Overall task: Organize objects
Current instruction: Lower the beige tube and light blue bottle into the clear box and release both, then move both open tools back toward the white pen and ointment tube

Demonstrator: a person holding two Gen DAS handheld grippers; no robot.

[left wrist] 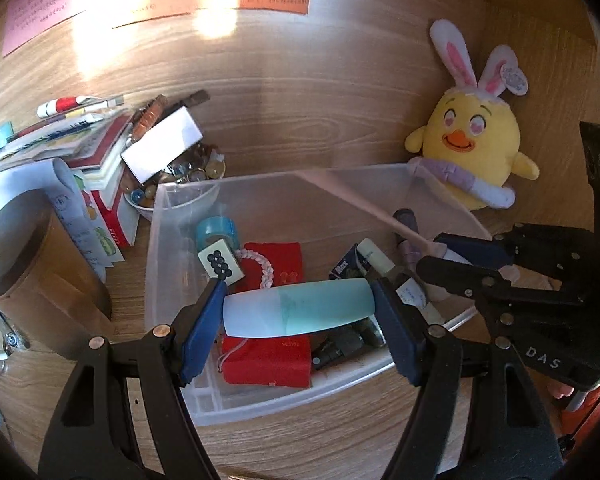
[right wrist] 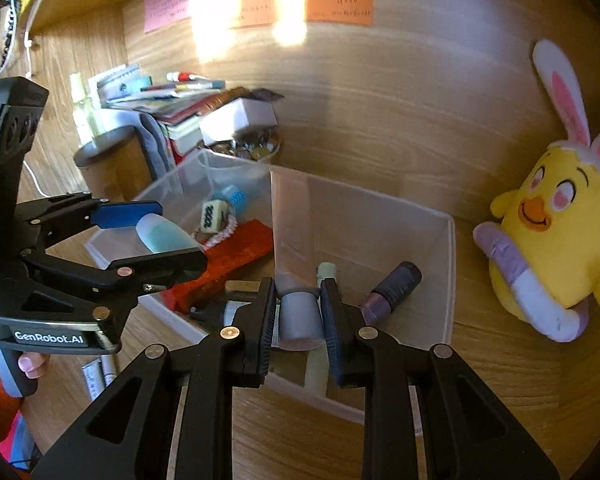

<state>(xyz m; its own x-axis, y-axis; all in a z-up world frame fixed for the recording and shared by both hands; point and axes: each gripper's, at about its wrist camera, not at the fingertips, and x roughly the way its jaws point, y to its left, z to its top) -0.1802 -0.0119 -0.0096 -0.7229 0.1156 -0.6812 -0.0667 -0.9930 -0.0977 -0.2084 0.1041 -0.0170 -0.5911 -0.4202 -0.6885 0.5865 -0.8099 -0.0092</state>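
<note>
Both grippers hang over the clear bin (left wrist: 168, 240), so this looks like the dropping-in step. The left gripper (left wrist: 300, 308) is clamped on a mint bottle (left wrist: 300, 308) held crosswise above the red pouch (left wrist: 268, 356); the right gripper (right wrist: 299, 312) is clamped on the grey cap of a pink tube (right wrist: 292, 236). Next, I'd guess, each lowers and lets go. Everything sits on a wooden desk (left wrist: 300, 120); a plush chick (right wrist: 556, 240) leans at the right.

Yellow plush chick (left wrist: 472, 148), wall notes (right wrist: 338, 0).
</note>
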